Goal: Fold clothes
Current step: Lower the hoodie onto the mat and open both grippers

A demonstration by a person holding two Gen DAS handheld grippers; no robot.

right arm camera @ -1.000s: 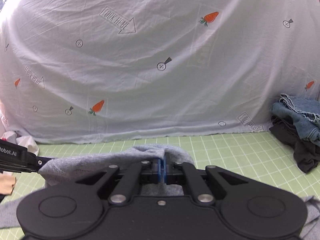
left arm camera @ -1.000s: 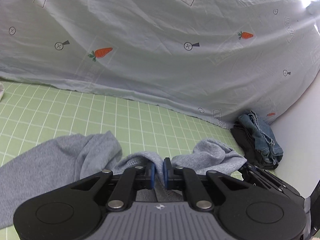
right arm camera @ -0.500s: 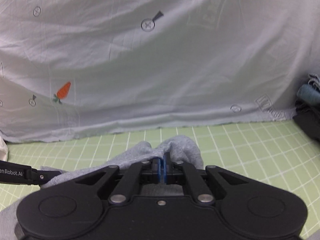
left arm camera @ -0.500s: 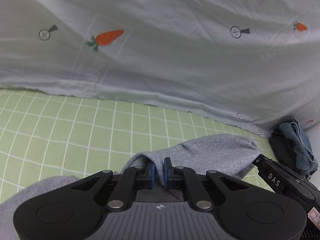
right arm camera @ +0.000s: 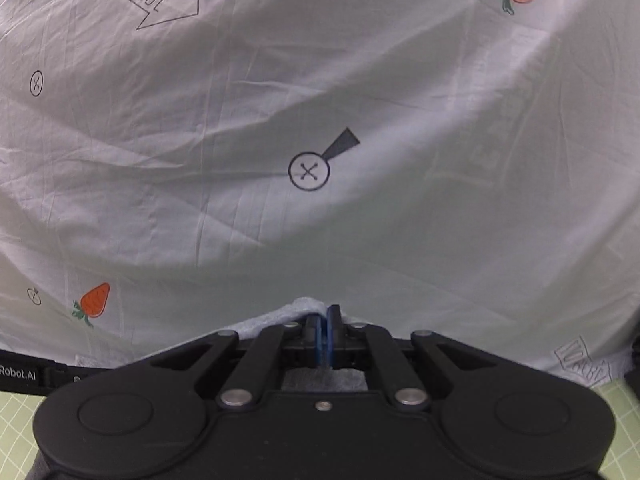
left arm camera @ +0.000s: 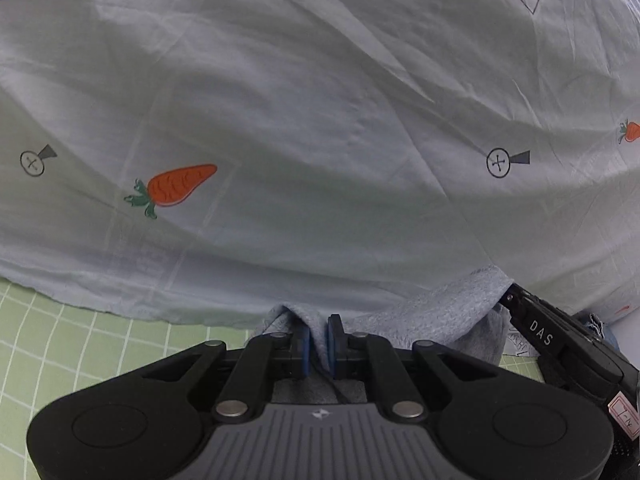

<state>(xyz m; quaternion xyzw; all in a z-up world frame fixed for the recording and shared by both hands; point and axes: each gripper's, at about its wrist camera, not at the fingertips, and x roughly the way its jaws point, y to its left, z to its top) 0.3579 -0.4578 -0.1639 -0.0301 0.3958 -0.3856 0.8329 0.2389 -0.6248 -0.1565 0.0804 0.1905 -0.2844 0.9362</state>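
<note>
A grey knit garment [left arm camera: 440, 312] is stretched between both grippers, just in front of the hanging sheet. My left gripper [left arm camera: 318, 334] has a fold of it between its blue pads; the jaws are opening slightly, and the pads still touch the cloth. To the right, the right gripper's black finger [left arm camera: 540, 332] holds another edge of the cloth. In the right wrist view my right gripper [right arm camera: 325, 320] is shut on the grey garment [right arm camera: 276, 320], which bunches up just above the pads. The left gripper's black finger [right arm camera: 24, 372] shows at the left edge.
A pale sheet [left arm camera: 320, 120] printed with carrots and arrows hangs close ahead and fills both views [right arm camera: 320, 80]. A green grid mat [left arm camera: 80, 340] shows only at the bottom corners [right arm camera: 624, 400]. A bit of denim [left arm camera: 600, 324] peeks out at the far right.
Both grippers have carried the grey garment forward to the sheet, which now fills the views. The mat has shrunk to the corners and the pile of jeans has nearly left view.
</note>
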